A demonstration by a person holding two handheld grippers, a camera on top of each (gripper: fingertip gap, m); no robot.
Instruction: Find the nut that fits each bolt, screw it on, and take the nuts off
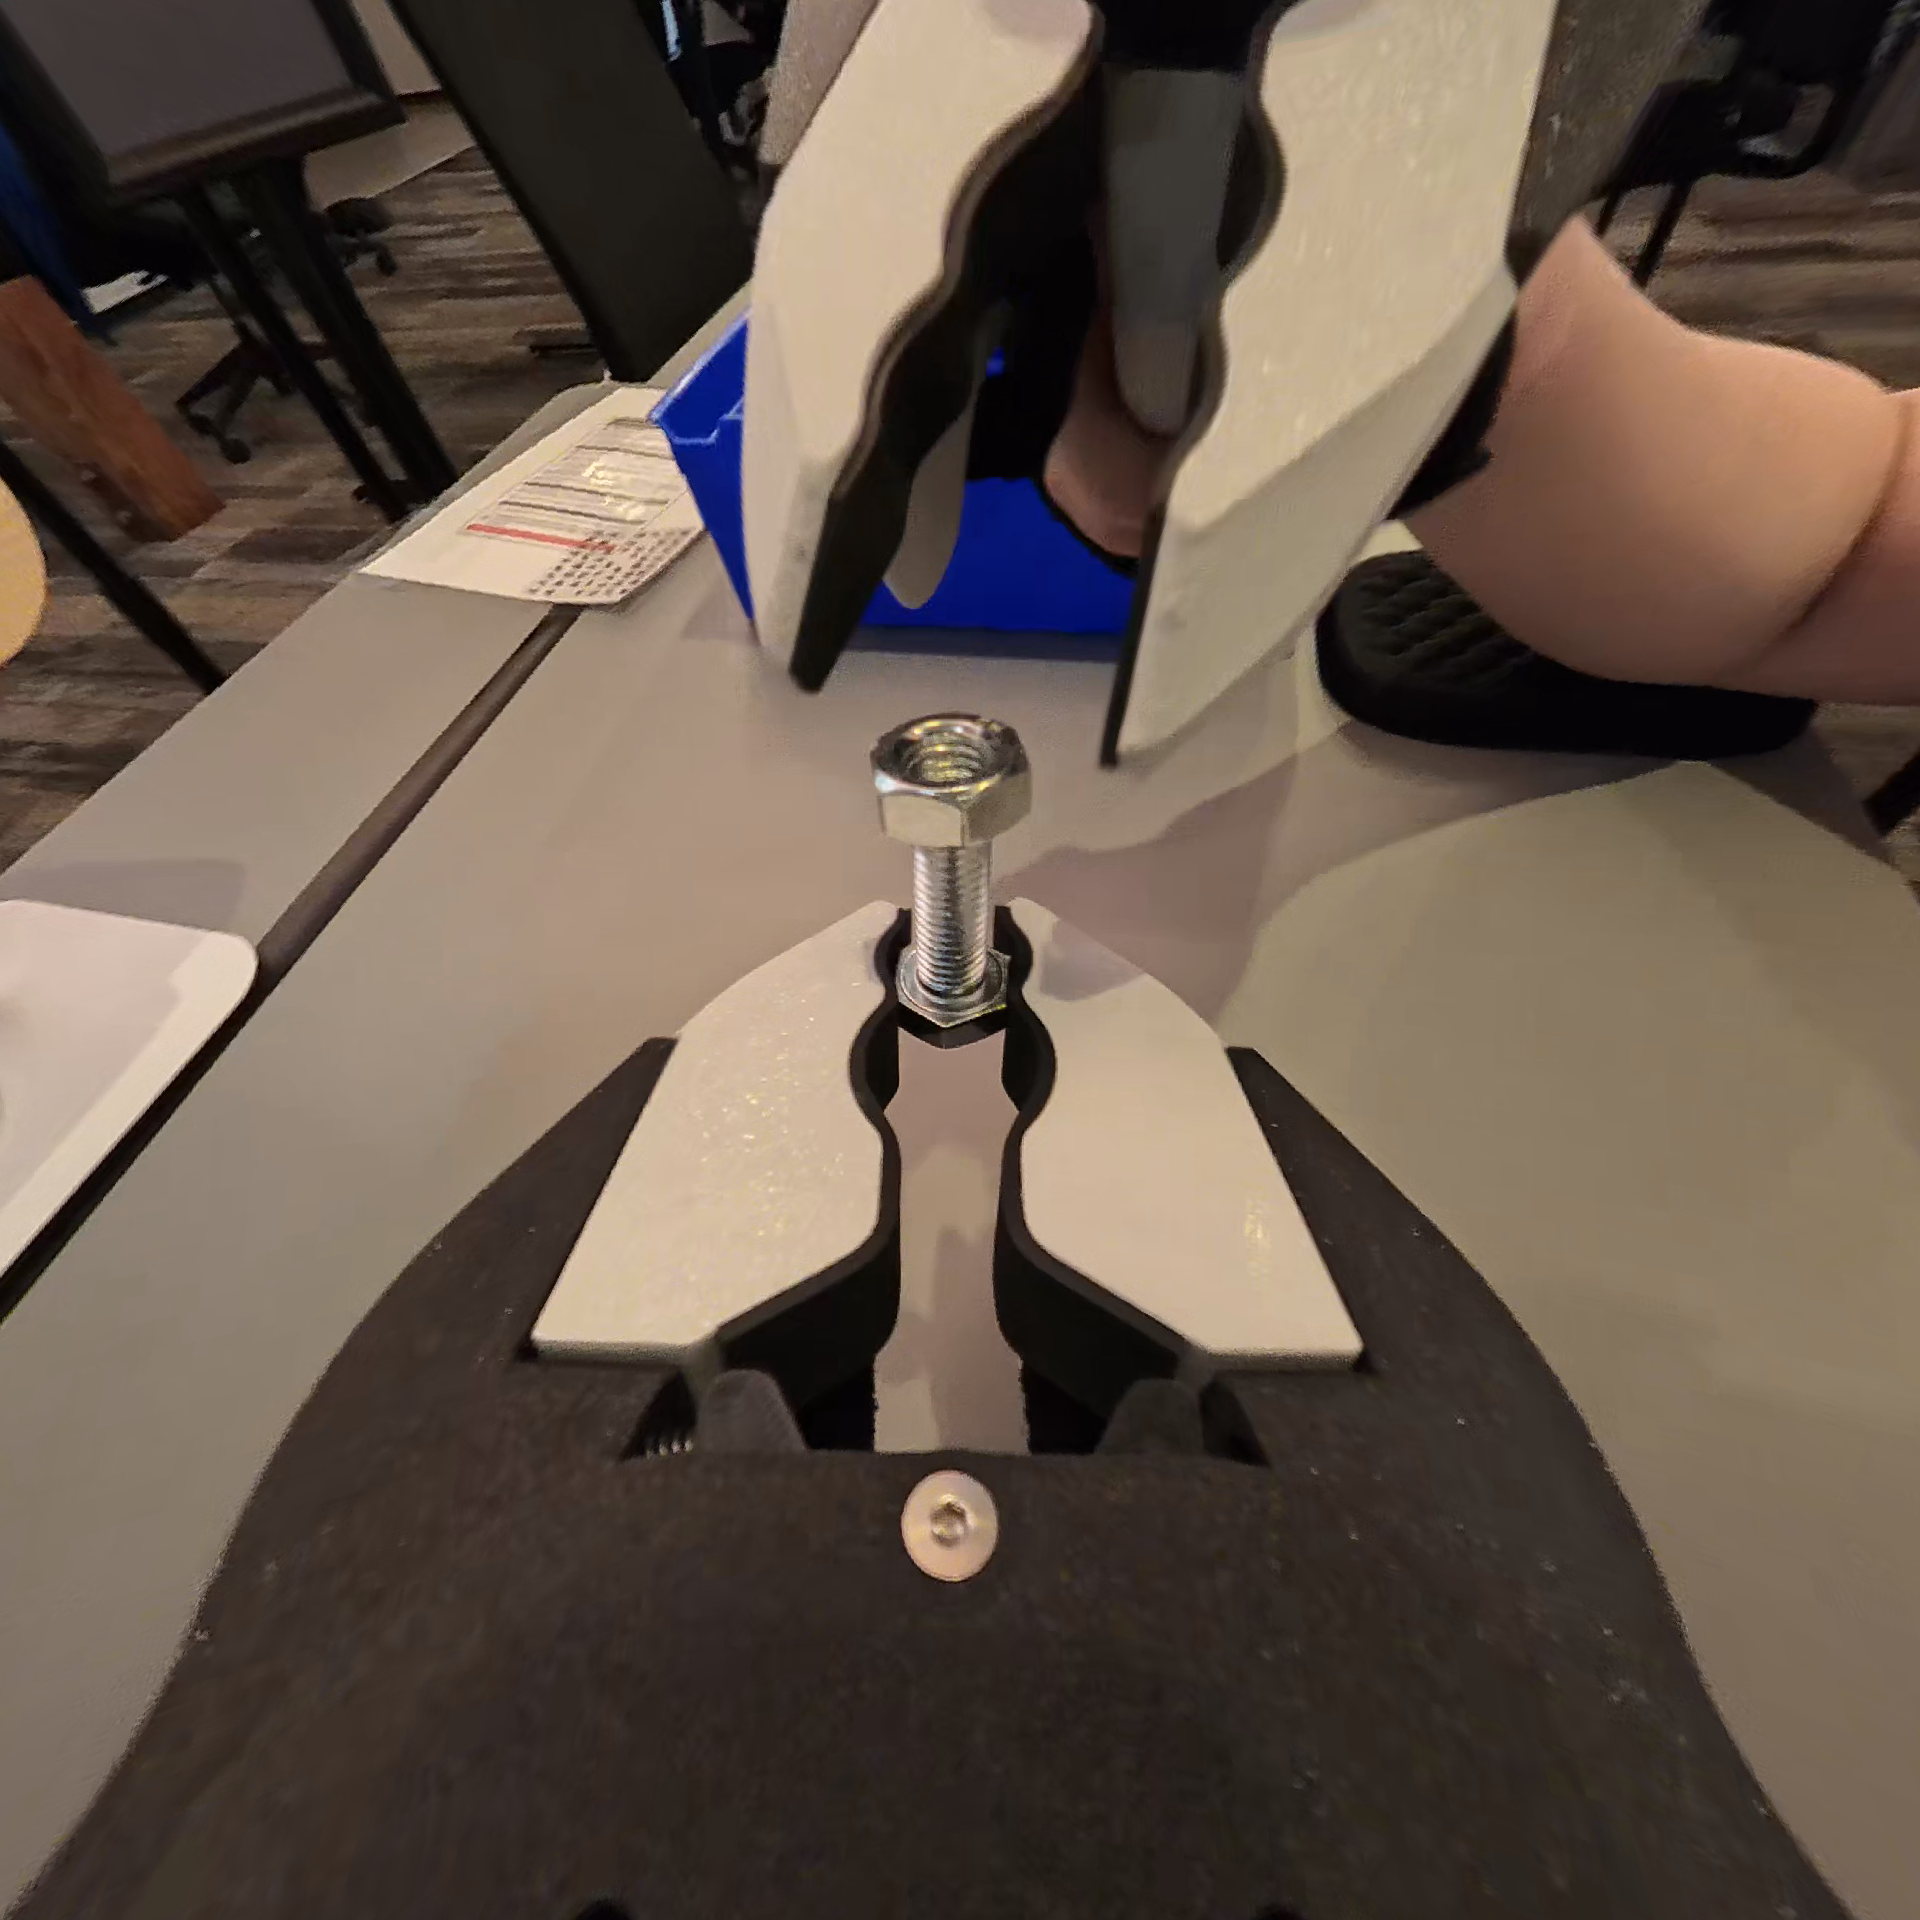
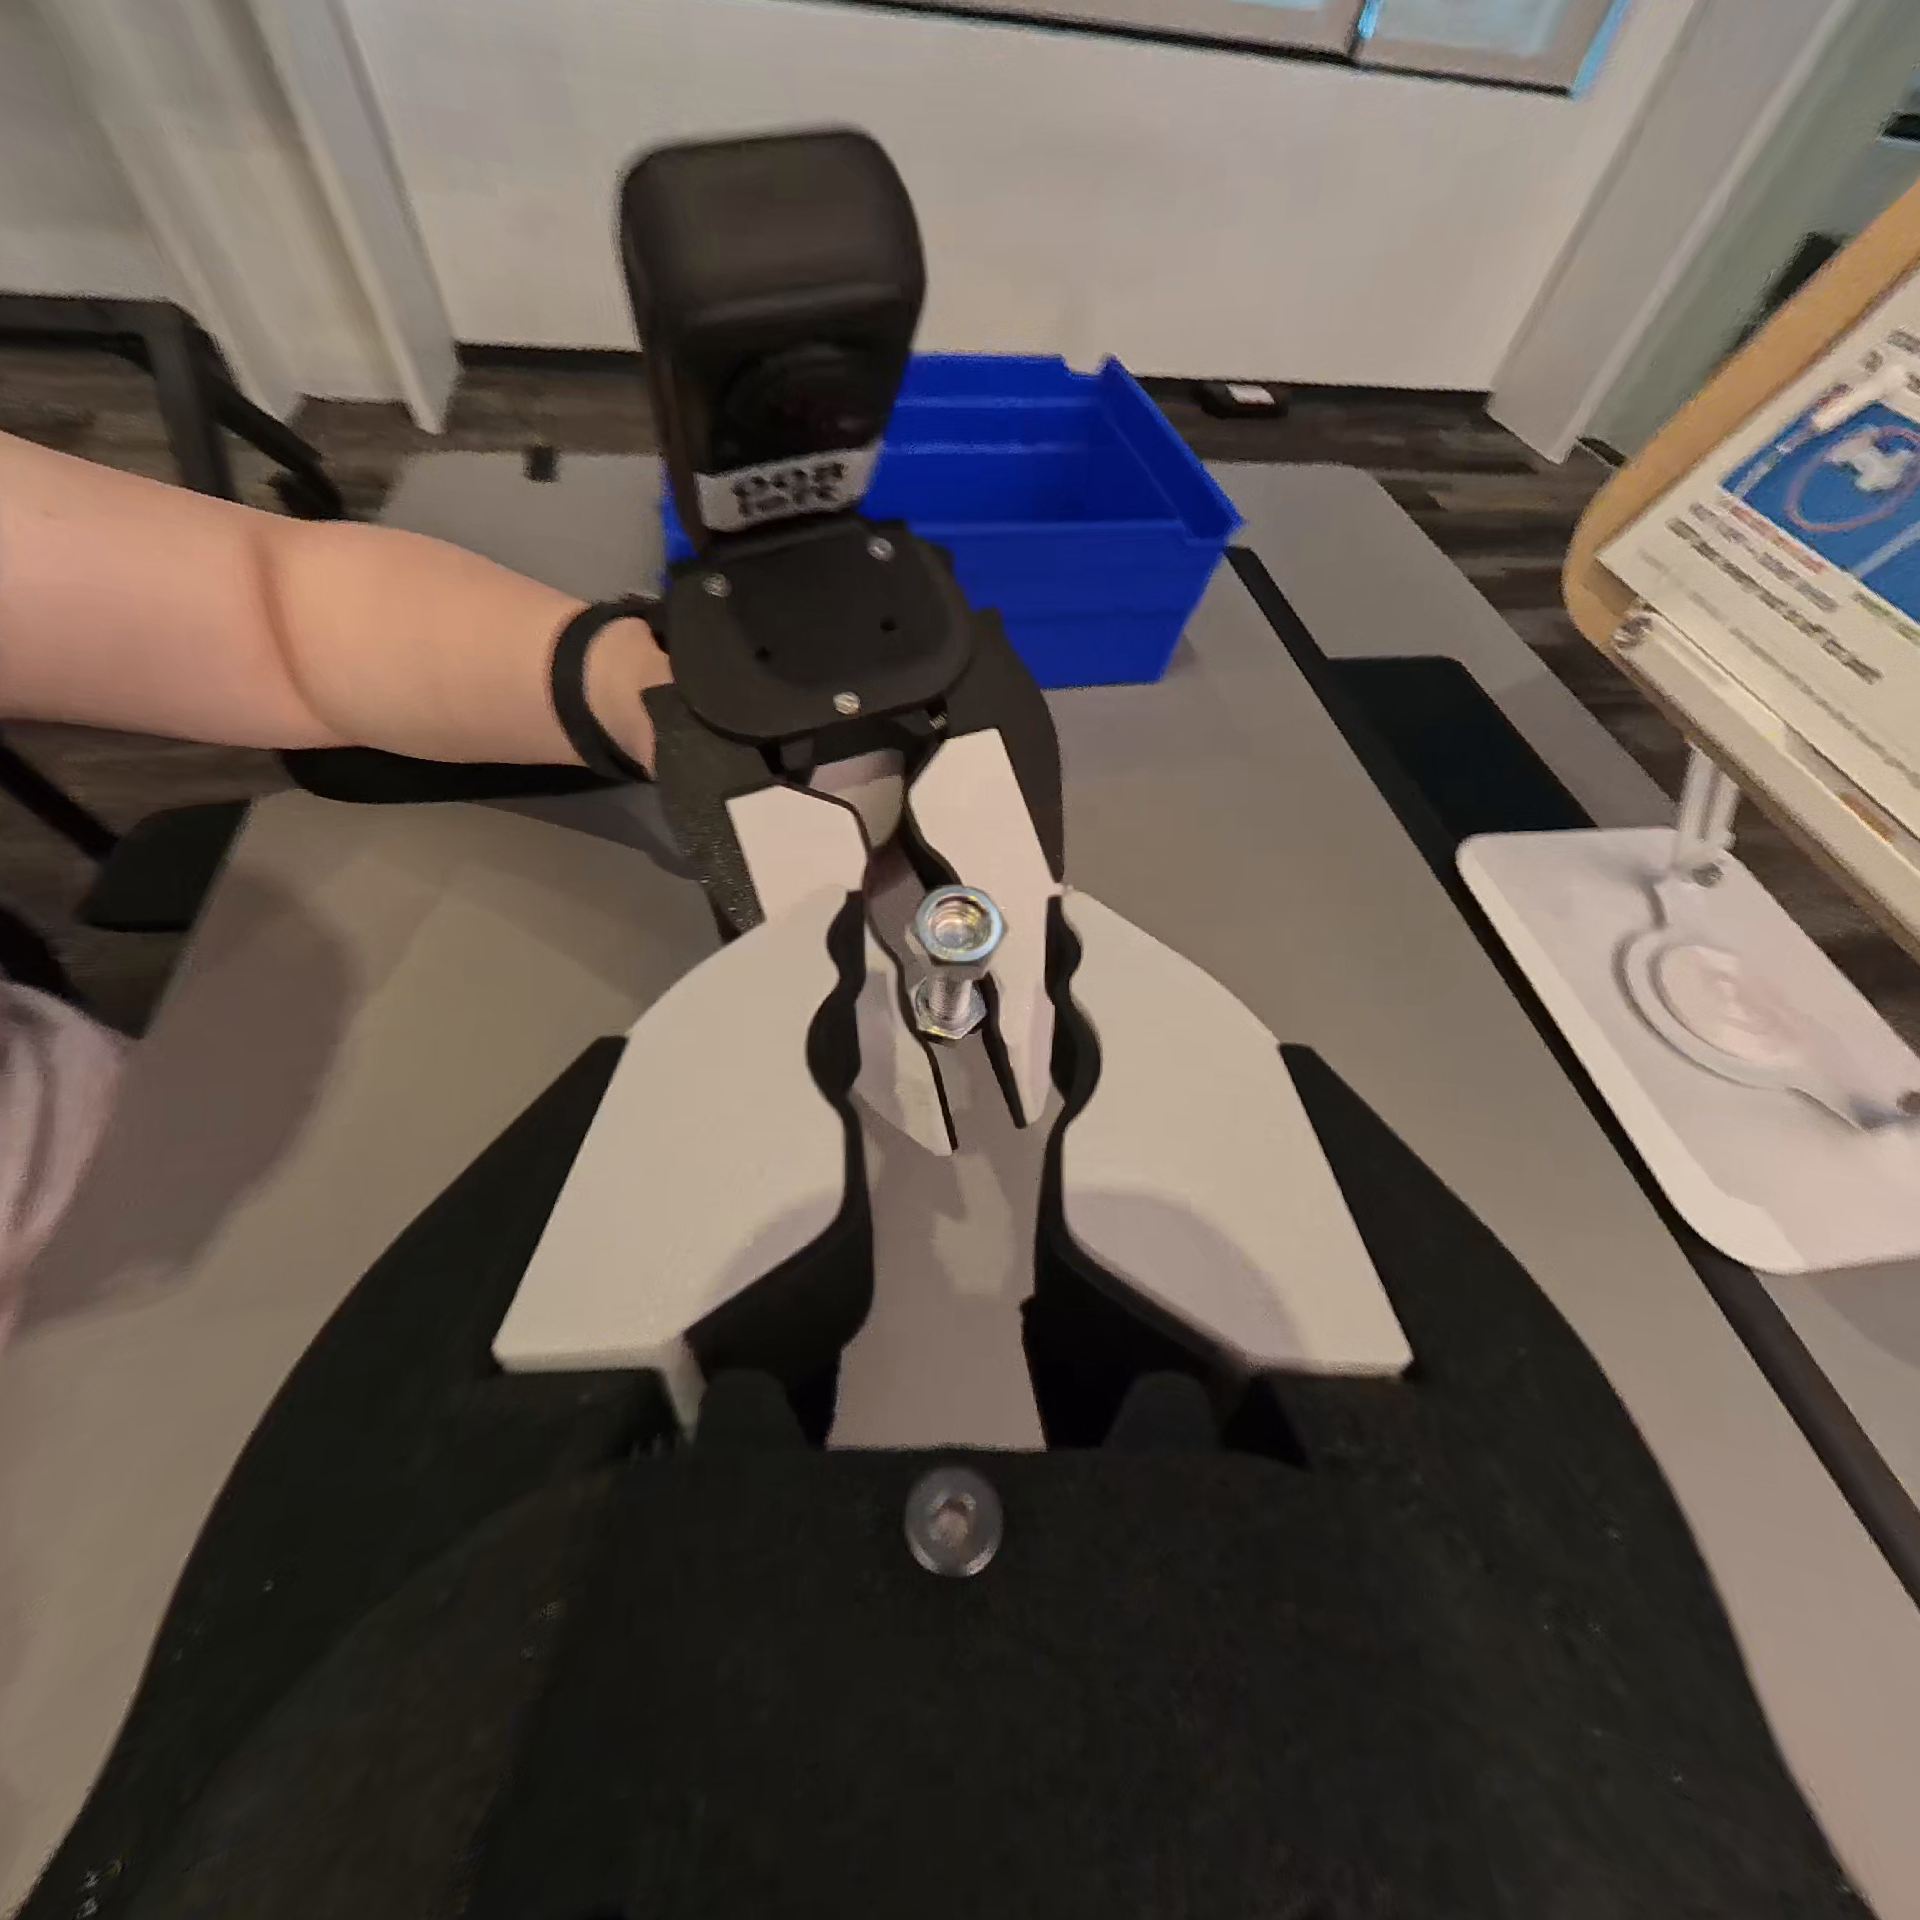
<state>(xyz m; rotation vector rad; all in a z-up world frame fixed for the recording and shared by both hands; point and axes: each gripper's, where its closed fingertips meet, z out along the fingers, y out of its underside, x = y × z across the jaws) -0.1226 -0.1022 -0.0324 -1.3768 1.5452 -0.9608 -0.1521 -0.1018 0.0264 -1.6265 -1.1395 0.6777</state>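
A silver bolt stands upright with a hex nut at the top of its thread. My left gripper is shut on the bolt's head, just above the grey table. My right gripper is open and empty; it hangs tips-down just above and slightly behind the nut without touching it. In the right wrist view, the right gripper frames the nut from above, and the left gripper holds the bolt below it.
A blue bin stands at the far side of the table, also seen in the left wrist view. A printed sheet lies by it. A white stand base carries a board of papers. A person's forearm is close by. Across from one pair of fingers to the other is roughly 6 cm.
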